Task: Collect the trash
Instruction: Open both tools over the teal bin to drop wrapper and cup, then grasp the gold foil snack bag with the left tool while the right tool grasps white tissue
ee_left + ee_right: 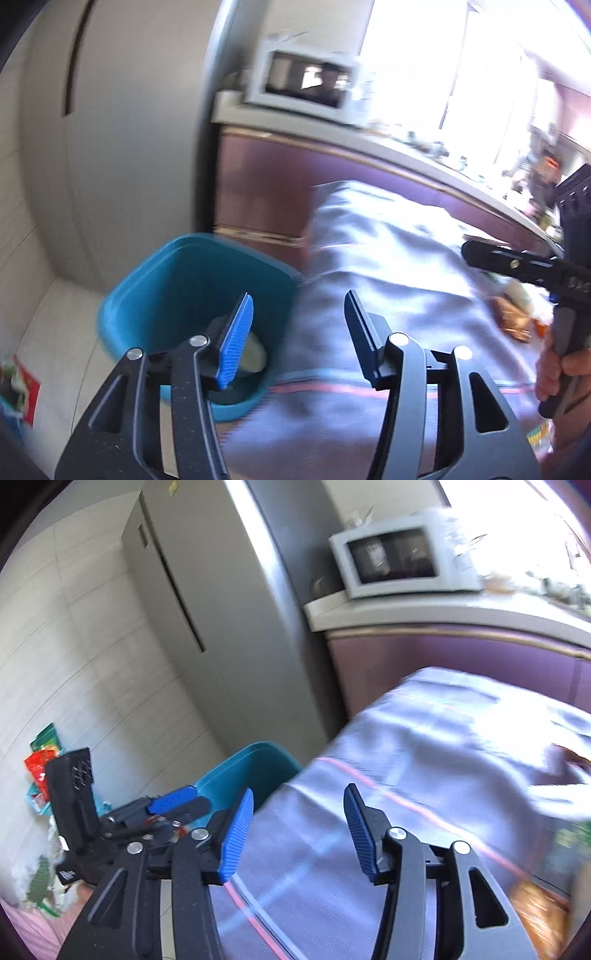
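Teal plastic bin point(192, 280), square with rounded corners, pale trash inside, on the floor left of the cloth-covered table point(388, 266); left gripper point(299, 332) and right gripper point(298, 827), ribbed blue pads, both spread wide, empty.

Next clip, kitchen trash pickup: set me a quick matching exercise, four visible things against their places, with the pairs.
Things:
1. teal bin
2. microwave
3. snack wrapper
4. red packet

Places:
A. on the counter
B. on the floor by the tiled wall
C. on the floor beside the cloth-covered table
D. lying on the tablecloth

Pairs: 1-C, 2-A, 3-D, 4-B
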The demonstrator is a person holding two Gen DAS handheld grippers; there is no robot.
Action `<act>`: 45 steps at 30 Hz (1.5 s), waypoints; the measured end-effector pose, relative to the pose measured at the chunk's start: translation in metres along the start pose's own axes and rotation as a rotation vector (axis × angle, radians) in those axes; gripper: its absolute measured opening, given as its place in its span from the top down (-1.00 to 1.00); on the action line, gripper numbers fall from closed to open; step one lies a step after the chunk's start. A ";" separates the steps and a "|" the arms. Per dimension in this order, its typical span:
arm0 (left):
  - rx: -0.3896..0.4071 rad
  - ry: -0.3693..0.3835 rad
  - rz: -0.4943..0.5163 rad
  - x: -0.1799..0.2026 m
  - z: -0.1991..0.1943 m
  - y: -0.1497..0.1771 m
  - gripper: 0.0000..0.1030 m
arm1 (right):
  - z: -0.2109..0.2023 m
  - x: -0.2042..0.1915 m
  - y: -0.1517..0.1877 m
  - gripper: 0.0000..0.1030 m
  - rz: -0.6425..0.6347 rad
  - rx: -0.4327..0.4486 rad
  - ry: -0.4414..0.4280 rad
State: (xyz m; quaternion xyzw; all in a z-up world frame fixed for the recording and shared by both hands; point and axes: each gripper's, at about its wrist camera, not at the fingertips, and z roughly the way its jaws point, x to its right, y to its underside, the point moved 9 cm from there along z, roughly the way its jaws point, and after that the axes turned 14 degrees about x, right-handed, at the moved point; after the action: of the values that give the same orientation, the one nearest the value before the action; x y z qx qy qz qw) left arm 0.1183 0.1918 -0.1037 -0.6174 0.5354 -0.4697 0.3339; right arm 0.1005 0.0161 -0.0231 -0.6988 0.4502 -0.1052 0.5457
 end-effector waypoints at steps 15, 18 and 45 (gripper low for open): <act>-0.144 0.374 0.103 0.188 0.025 0.039 -0.09 | -0.170 0.141 0.017 0.02 0.098 0.184 0.392; -0.191 0.420 0.114 0.215 0.032 0.053 -0.12 | -0.196 0.166 0.021 0.02 0.119 0.207 0.455; -0.400 0.478 0.043 0.272 0.074 0.083 0.32 | -0.211 0.214 0.069 0.32 0.186 0.121 0.515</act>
State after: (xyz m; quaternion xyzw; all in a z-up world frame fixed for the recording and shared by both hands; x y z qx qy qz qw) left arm 0.1553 -0.0967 -0.1440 -0.5314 0.6935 -0.4799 0.0804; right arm 0.0527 -0.2840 -0.0754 -0.5710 0.6292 -0.2554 0.4615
